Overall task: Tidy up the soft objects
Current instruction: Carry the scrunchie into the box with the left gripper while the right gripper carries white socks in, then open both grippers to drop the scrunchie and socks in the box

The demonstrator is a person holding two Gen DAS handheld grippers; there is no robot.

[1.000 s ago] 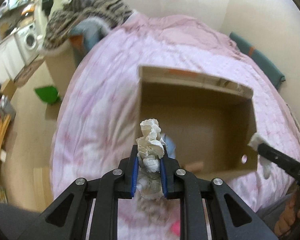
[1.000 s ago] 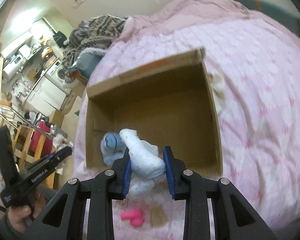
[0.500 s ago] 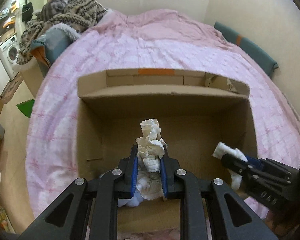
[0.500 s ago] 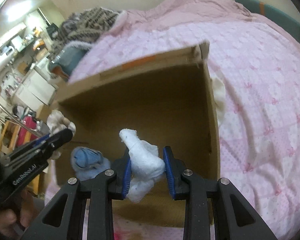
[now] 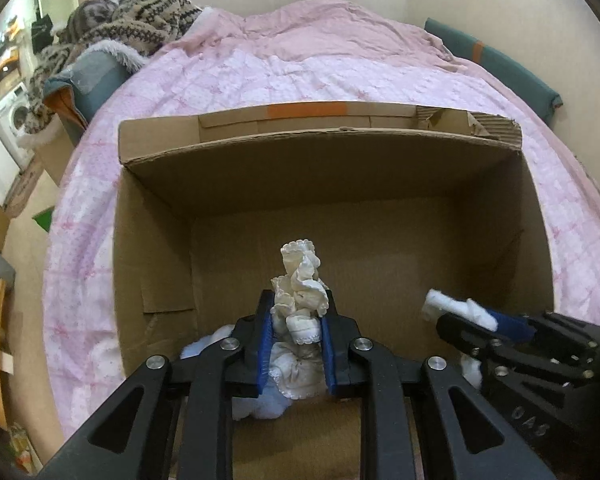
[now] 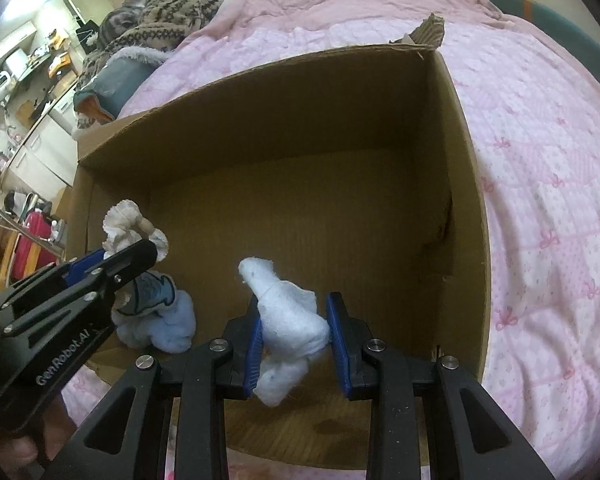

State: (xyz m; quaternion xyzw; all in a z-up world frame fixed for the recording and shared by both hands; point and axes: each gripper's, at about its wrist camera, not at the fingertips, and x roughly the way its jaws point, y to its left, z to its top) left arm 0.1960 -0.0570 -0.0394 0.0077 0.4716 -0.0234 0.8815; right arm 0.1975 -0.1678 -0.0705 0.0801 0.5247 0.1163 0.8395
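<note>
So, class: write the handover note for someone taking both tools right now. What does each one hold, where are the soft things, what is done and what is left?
Left tool: shut on a cream frilly cloth, held inside the cardboard box.
Right tool: shut on a white fluffy cloth, also inside the box.
Done: a light blue soft item already lies on the box floor, at its near left corner.
Left: release both cloths into the box, probably beside the blue one. The box sits on the pink bedspread.
</note>
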